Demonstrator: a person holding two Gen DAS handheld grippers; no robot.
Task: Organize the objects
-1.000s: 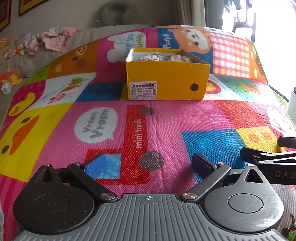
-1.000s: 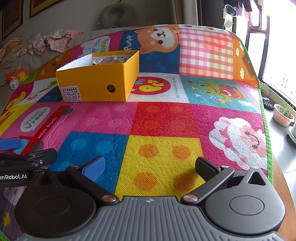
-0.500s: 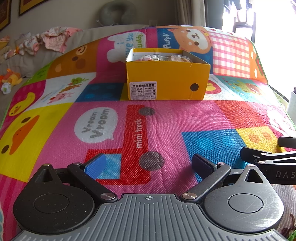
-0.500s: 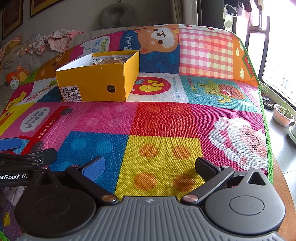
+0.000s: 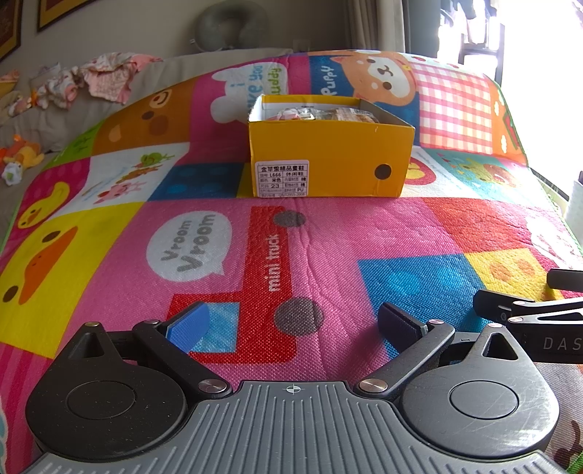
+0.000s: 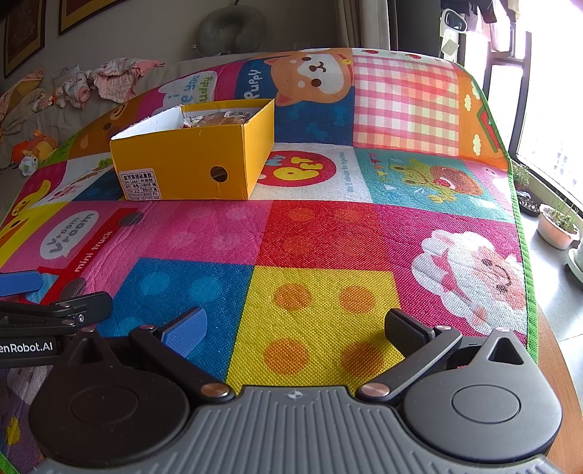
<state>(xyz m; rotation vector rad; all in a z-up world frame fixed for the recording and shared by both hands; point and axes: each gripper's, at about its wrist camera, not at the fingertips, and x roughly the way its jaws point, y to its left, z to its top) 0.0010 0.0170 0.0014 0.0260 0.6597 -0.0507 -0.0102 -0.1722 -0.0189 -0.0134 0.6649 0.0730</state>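
Note:
A yellow cardboard shoe box (image 5: 329, 160) (image 6: 196, 160) stands open on the colourful play mat (image 5: 364, 233) (image 6: 328, 233), with several wrapped packets (image 5: 317, 113) (image 6: 218, 118) inside it. My left gripper (image 5: 293, 322) hovers low over the mat, well short of the box, its jaws open and empty. My right gripper (image 6: 295, 328) sits level with it to the right, also open and empty. Each gripper's fingers (image 5: 524, 310) (image 6: 54, 310) show at the edge of the other's view.
Crumpled clothes (image 5: 105, 74) and soft toys (image 5: 22, 155) lie on the grey sofa at back left. A grey neck pillow (image 6: 229, 31) rests against the wall. Potted plants (image 6: 557, 226) stand on the floor by the window at right, past the mat's green edge.

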